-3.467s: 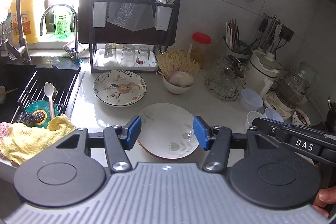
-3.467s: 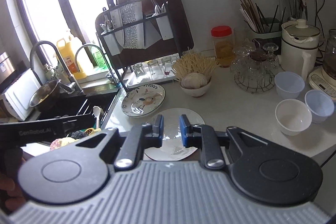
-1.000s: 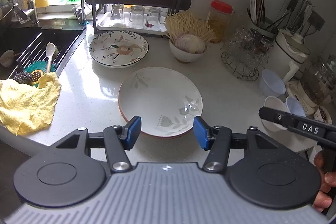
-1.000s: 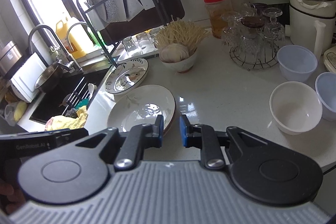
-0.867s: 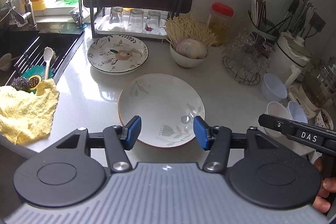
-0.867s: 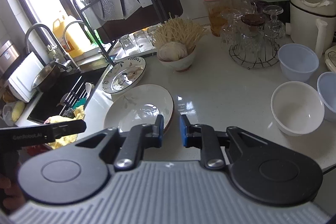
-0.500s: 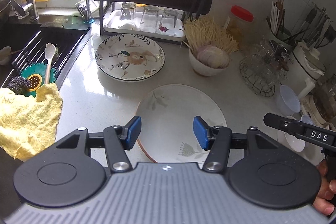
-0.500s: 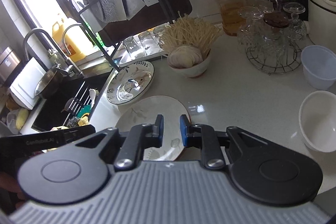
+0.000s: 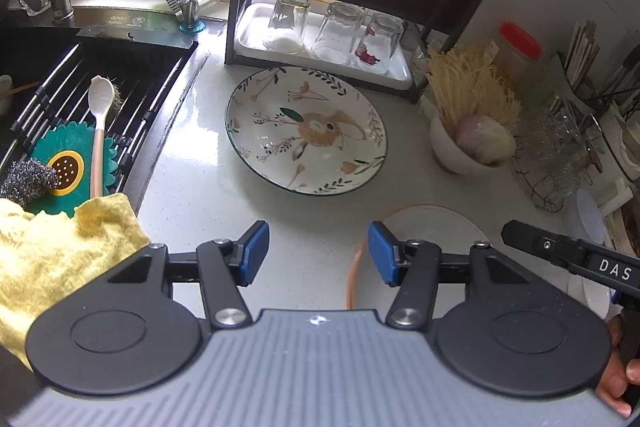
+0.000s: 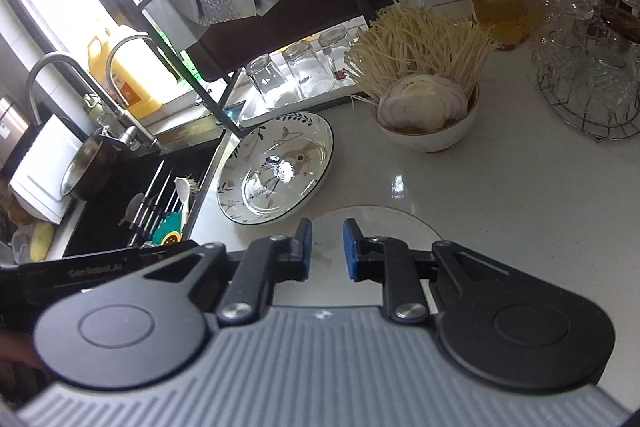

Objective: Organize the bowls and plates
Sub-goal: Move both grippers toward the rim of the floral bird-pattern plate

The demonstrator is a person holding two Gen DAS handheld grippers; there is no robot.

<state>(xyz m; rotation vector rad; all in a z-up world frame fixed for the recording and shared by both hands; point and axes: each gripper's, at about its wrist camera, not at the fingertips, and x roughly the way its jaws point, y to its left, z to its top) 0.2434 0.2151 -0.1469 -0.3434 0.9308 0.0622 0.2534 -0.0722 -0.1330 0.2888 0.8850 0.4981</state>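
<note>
- The left tool [image 9: 318, 253] hangs over bare desk [image 9: 192, 187], tilted downward; its blue pads stand well apart with nothing between them.
- The right tool [image 10: 326, 247] sits above the near rim of the plain plate; its pads are nearly together, a narrow gap remains, and nothing is clamped.
- The plain plate [image 9: 432, 227], white with an orange-brown rim, lies flat on the desk. In the left wrist view it sits below and right of the left tool's right pad, partly hidden by the tool body.
- The patterned plate [image 9: 306, 131], with a dark rim and a leaf-and-animal print, lies flat further back. Its far edge is close to the foot of the dish rack [image 9: 320, 39]; its near edge is near the plain plate but apart from it, with a strip of desk between.
- A white bowl [image 10: 430, 135] holding noodles and an onion stands right of the patterned plate, apart from both plates.
- The sink [image 9: 80, 75] edge runs left of the patterned plate, leaving an open strip of desk between them.
- A yellow cloth [image 9: 60, 255] drapes over the near corner of the desk, just beside the left tool's left arm.
- A wire stand of glassware [image 10: 588, 67] occupies the right rear.
- Open desk lies right of the plain plate, in front of the bowl and the wire stand.
</note>
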